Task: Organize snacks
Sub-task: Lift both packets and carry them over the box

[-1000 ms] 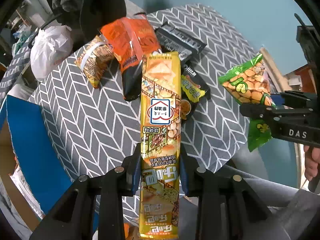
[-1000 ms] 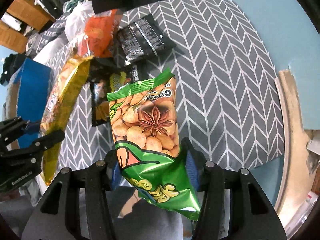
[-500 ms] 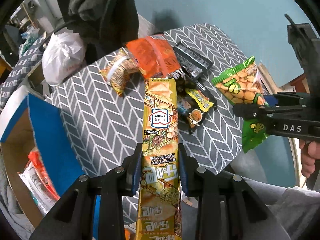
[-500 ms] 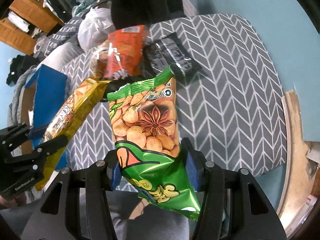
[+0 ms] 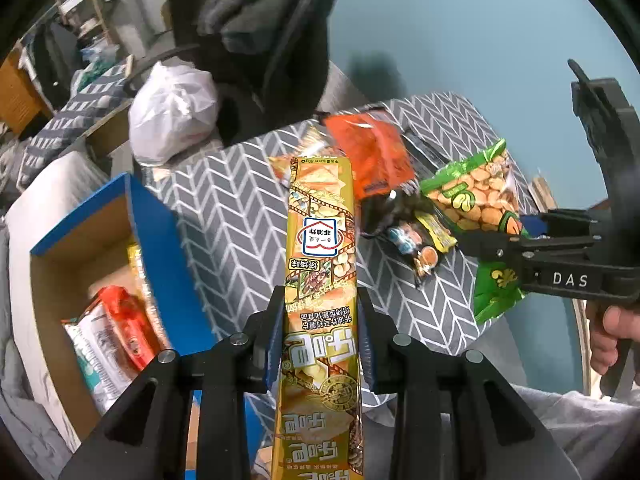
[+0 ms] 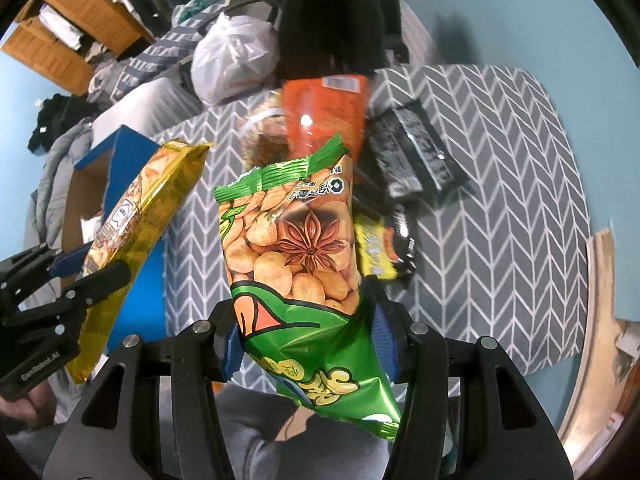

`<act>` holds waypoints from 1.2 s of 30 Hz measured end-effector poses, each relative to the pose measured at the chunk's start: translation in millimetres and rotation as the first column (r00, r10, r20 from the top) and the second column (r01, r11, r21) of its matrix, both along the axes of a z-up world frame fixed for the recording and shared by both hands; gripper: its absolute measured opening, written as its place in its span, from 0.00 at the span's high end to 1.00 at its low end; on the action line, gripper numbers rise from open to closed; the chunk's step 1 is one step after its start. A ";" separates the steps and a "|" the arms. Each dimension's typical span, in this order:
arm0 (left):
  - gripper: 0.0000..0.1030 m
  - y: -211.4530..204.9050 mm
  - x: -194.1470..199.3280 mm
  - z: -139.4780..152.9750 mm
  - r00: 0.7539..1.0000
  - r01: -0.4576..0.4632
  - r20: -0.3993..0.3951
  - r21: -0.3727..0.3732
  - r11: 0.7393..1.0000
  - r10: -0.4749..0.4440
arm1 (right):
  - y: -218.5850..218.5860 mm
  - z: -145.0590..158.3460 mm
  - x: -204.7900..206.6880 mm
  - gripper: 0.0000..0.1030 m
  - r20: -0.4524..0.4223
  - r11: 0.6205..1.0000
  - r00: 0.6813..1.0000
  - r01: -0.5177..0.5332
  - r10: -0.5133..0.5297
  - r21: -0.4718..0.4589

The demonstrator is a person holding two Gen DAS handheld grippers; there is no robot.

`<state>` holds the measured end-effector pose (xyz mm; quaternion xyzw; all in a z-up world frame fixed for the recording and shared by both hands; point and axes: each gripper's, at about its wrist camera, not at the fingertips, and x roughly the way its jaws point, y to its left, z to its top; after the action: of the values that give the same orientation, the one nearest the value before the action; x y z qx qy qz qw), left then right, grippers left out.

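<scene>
My left gripper (image 5: 320, 332) is shut on a long yellow snack pack (image 5: 320, 248), held lifted above the grey chevron tablecloth (image 5: 236, 208). The same pack (image 6: 140, 216) and left gripper (image 6: 86, 268) show at the left of the right wrist view. My right gripper (image 6: 306, 336) is shut on a green peanut bag (image 6: 296, 248), also lifted; it appears at the right of the left wrist view as the green bag (image 5: 476, 196) in the right gripper (image 5: 516, 236). An orange bag (image 5: 368, 152), a black pack (image 6: 412, 156) and a yellow-black pack (image 6: 380, 248) lie on the cloth.
An open blue cardboard box (image 5: 156, 232) stands left of the table with snack packs (image 5: 116, 328) inside. A white plastic bag (image 5: 172, 112) and dark clothing (image 5: 268, 20) sit behind the table. A person's hand (image 5: 612, 332) holds the right gripper handle. A wooden shelf (image 6: 68, 12) stands far left.
Both grippers have risen and drawn back to the left with their packs still held. The table looks smaller and farther, and the blue box has come into view.
</scene>
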<state>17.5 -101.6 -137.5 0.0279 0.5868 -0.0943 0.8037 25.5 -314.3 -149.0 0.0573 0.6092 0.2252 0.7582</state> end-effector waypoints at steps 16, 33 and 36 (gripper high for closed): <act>0.69 73.3 -11.0 23.8 0.977 -0.207 0.036 -0.041 0.978 0.208 | 62.7 27.0 14.0 0.49 0.045 0.993 0.992 -0.121 0.120 0.016; 0.69 148.1 -32.0 35.7 0.917 -0.392 0.068 -0.038 0.919 0.394 | 165.4 49.3 14.1 0.49 0.096 0.948 0.945 -0.317 0.312 0.041; 0.69 162.8 -38.7 35.6 0.902 -0.425 0.071 -0.034 0.905 0.426 | 186.8 50.6 11.2 0.49 0.100 0.934 0.932 -0.355 0.349 0.043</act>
<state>-21.3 61.3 -101.9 -0.1041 0.5466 0.0793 0.8271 36.7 -127.4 -98.4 -0.0402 0.5673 0.3781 0.7305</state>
